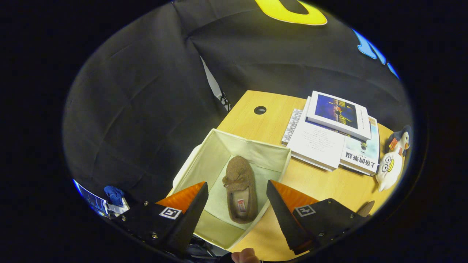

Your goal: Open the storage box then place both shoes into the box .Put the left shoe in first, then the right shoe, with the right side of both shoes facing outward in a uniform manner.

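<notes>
A cream fabric storage box (204, 160) stands open on the wooden table (321, 182), with no lid over it. One brown slipper-like shoe (239, 188) with a small bow lies flat on the box floor, its toe pointing away from me. My gripper (237, 190) hovers above the box, open, with the shoe showing in the gap between the fingers and nothing held. Beyond the right finger, a brown tip (365, 209) of something shoe-like peeks out on the table.
A stack of books (331, 135) lies on the table beyond the box to the right. A white plush duck (391, 162) sits by the books. The tabletop has a round cable hole (260, 110). Blue items (113, 197) lie off the table at the left. A fingertip (244, 255) shows below the fingers.
</notes>
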A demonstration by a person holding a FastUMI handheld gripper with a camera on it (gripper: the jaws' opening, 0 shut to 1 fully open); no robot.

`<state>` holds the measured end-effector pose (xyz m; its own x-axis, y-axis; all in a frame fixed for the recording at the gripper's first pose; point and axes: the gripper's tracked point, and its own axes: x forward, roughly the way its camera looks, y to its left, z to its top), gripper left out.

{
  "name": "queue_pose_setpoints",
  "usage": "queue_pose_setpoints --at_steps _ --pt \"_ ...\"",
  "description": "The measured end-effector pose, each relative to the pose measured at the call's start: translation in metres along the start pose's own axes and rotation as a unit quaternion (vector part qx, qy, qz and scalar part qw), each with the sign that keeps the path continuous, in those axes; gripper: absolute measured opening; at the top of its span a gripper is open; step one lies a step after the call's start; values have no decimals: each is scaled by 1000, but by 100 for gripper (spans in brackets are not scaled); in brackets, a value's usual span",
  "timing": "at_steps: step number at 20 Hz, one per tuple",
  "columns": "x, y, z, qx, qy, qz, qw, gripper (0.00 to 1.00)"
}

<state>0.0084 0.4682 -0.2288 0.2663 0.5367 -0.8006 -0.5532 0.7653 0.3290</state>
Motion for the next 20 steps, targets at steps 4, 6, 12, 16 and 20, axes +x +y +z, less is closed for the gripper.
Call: queue_pose_setpoints --at_steps 4,6,12,16,20 --pt "-35 -15 7 5 -22 15 1000 97" --pt "-54 -31 7 4 -37 11 999 97" --pt "-94 -90 -9 18 -73 -15 997 97" --pt "-123 -131 -31 23 -88 -33 995 97" --pt "-149 -164 -47 30 -111 -48 992 97"
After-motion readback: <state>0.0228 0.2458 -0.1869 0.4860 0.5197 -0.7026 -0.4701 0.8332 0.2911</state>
